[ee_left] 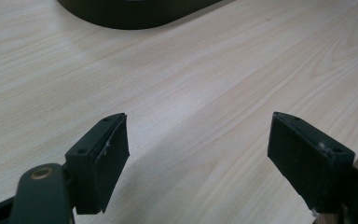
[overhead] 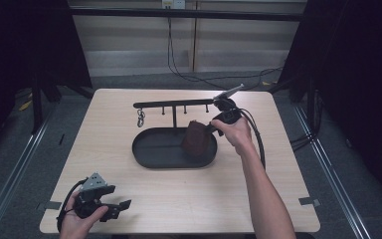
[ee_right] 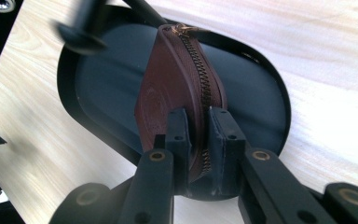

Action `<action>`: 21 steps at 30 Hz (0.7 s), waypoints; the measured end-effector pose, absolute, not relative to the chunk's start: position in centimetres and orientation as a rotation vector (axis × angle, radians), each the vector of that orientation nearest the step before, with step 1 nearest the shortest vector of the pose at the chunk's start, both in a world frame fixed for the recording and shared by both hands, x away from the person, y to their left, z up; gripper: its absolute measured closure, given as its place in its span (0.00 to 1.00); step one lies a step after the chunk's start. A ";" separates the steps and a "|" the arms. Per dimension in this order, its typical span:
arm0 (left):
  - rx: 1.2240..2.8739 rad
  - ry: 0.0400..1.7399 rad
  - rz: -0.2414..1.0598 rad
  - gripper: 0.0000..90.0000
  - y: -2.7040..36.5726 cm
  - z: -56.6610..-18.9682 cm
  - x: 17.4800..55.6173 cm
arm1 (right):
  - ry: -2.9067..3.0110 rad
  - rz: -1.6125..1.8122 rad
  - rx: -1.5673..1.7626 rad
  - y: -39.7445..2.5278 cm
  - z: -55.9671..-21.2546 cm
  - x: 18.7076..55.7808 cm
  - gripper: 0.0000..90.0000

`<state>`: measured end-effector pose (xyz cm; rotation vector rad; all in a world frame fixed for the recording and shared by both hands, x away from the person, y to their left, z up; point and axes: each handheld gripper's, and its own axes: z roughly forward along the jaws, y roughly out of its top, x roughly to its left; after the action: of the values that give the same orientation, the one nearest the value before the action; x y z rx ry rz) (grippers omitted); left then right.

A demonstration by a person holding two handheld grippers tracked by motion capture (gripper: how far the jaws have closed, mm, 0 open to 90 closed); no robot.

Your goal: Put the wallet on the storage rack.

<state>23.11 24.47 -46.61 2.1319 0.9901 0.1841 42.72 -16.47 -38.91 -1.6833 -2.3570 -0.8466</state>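
Right tool [ee_right: 198,128] grips seemingly unbranded pouch [ee_right: 177,88].

- a pale wood-grain tabletop [overhead: 129,194];
- a metal key ring [overhead: 141,117] hanging from the black rack's left end;
- black cables [overhead: 189,74] on the grey floor [overhead: 10,164] behind the tabletop

The high view is looking forward and down over the whole table [overhead: 179,199]. The left gripper view is skimming close over the near wood toward the tray [ee_left: 135,16]. The right gripper view is peering down into that tray [ee_right: 270,93] from close by.
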 end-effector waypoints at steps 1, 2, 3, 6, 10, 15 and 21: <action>2.132 0.990 0.185 0.23 24.5 -46.6 23.1 | -2.355 -0.842 -1.680 -16.4 -39.2 42.7 0.87; 2.130 0.994 0.184 0.23 24.5 -46.6 23.1 | -2.352 -0.844 -1.684 -16.4 -39.4 42.7 0.87; 2.130 0.995 0.184 0.23 24.5 -46.6 23.1 | -2.347 -0.840 -1.682 -16.4 -39.6 42.8 0.87; 2.132 0.991 0.186 0.23 24.5 -46.6 23.1 | -2.332 -0.824 -1.679 -16.4 -40.5 42.9 0.87; 2.130 0.993 0.178 0.23 24.5 -46.6 23.1 | -2.317 -0.808 -1.685 -16.7 -41.6 42.9 0.87; 2.135 0.990 0.182 0.23 24.5 -46.6 23.1 | -2.286 -0.830 -1.702 -17.4 -42.5 43.0 0.87; 2.136 0.990 0.177 0.23 24.5 -46.6 23.1 | -2.267 -0.847 -1.754 -17.8 -43.3 43.1 0.90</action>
<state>23.12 24.53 -46.64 2.1358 0.9901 0.1770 43.05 -17.83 -43.33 -1.7541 -2.2675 -0.8470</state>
